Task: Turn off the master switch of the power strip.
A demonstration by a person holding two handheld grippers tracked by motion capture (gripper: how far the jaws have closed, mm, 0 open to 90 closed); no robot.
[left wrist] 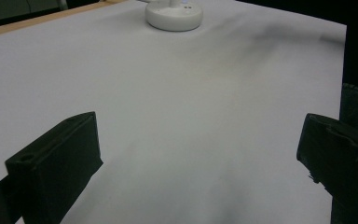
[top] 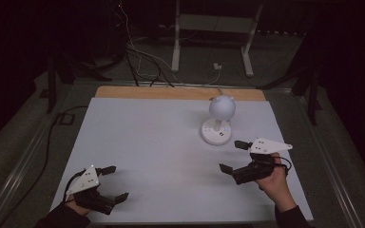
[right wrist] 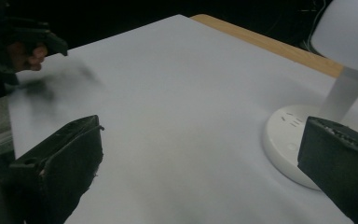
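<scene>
- My left hand-held gripper (top: 113, 182) rests spread apart, empty, at the near surface (top: 152, 142) edge.
- My right hand-held gripper (top: 234, 156), jaws apart, holds nothing.
- The lamp (top: 220, 119) stands just beyond it; judged step: approach, next reach its base.

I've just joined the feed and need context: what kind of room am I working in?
Probably a lab or recording workspace, dimly lit. A bare white table holds just a small white lamp, loose cables trail over the floor behind, and a white metal stand sits beyond.

A dim lab: loose cables (top: 138, 57) and metal frame legs (top: 249, 42) behind the table (top: 147, 137).
</scene>
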